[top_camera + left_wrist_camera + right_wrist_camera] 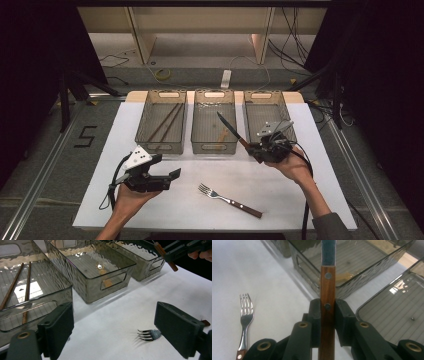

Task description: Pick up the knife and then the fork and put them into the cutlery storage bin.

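Observation:
A knife point(229, 127) with a wooden handle point(327, 287) is clamped by that handle in my right gripper point(254, 149). Its blade slants up and left over the middle clear bin point(214, 145). In the right gripper view the jaws point(327, 306) press on both sides of the handle. A fork point(229, 199) with a wooden handle lies on the white table, tines to the left, also in view as fork point(245, 312) and fork tines point(149, 335). My left gripper point(167, 167) hovers open left of the fork, nothing between its jaws point(115, 322).
Three clear bins stand in a row at the table's back. The left bin point(161, 145) holds two brown chopsticks point(167, 122). A pale wooden piece point(222, 135) lies in the middle bin. Nothing lies in the right bin point(269, 107). White table surface point(280, 185) stretches around the fork.

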Available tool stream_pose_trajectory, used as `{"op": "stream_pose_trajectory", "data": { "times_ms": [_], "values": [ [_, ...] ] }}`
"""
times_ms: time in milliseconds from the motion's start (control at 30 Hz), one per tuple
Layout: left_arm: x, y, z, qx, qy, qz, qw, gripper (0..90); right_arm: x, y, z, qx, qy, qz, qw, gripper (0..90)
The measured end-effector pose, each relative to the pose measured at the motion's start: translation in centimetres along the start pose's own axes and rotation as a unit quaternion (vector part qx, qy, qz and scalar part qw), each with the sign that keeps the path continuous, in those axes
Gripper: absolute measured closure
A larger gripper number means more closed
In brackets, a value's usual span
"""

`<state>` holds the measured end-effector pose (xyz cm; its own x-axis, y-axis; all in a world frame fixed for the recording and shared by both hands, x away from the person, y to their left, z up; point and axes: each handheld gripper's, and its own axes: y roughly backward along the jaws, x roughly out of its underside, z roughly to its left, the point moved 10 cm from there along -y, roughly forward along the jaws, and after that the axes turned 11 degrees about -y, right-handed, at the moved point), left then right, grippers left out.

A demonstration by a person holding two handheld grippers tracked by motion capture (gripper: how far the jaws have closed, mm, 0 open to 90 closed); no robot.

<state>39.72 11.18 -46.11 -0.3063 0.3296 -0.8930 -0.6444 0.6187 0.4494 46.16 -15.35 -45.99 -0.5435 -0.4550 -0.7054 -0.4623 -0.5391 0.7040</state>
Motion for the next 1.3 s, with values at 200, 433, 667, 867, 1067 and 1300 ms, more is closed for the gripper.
{"op": "stream_pose_trajectory", "data": {
  "times_ms": [200,433,667,867,1067,1300],
  "values": [
    [0.0,0.2,0.2,0.000,0.003,-0.003,1.0000,15.6,-1.0,0.1,-1.1,0.009,-0.024,-0.014,0.9996,76.7],
    [0.1,0.7,0.6,-0.005,0.007,-0.005,0.9999,15.5,-1.7,0.4,-3.5,0.034,-0.067,-0.026,0.9969,76.6],
    [0.2,1.0,0.8,-0.010,0.009,-0.007,0.9999,15.6,-2.7,0.4,-5.7,0.056,-0.102,-0.031,0.9928,76.7],
    [0.2,1.1,0.7,-0.010,0.008,-0.008,0.9999,15.6,-3.5,0.4,-7.3,0.074,-0.129,-0.031,0.9884,76.7],
    [0.2,1.1,0.8,-0.011,0.009,-0.010,0.9998,15.5,-3.5,-0.1,-8.8,0.087,-0.150,-0.024,0.9845,76.6],
    [0.2,1.2,0.7,-0.011,0.007,-0.011,0.9999,15.5,-3.1,-0.9,-10.0,0.103,-0.165,-0.012,0.9808,76.6]
  ]
}}
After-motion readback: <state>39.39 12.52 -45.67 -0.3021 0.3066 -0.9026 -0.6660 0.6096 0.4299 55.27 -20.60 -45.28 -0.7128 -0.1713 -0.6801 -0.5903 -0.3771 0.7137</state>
